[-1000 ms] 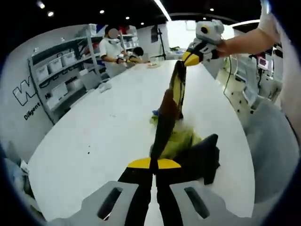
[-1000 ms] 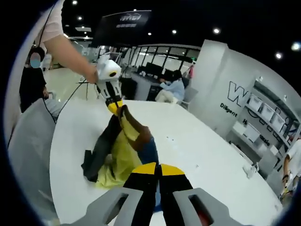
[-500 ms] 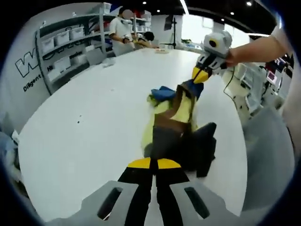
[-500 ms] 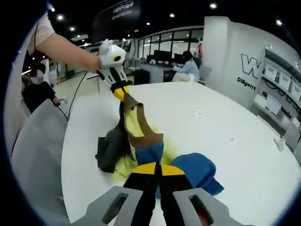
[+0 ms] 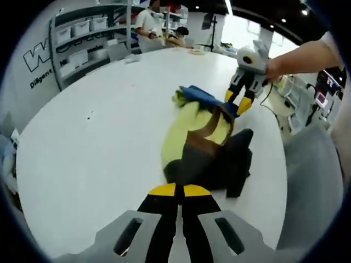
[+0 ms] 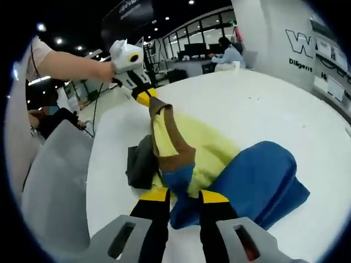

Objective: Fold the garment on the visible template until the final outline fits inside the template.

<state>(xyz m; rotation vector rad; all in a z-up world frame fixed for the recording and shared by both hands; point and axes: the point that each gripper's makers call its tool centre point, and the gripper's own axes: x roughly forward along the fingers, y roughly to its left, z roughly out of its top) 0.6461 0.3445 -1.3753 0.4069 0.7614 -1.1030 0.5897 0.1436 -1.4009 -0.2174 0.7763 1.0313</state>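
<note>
A crumpled garment in yellow, brown, blue and dark grey lies on the white tabletop, toward the edge nearest the person, with a grey chair just beyond that edge. In the left gripper view, the left gripper has its yellow-tipped fingers pressed together on the dark grey end of the cloth, which rests on the tabletop right at the tips. Across the garment, the right gripper, held in a person's hand, hangs over the blue end with its two fingers spread and slanting down; its tips sit at the brown and blue folds, and I cannot tell if they touch the cloth. In the right gripper view, the right gripper shows its fingers parted, with the brown and blue fabric lying in the gap between them, not pinched. The blue part spreads out flat to the right of it. From there the yellow and brown strip runs up to the left gripper, whose closed tips hold the cloth slightly raised. Shelves with white bins stand by the wall, and people sit at the far end of the tabletop.
</note>
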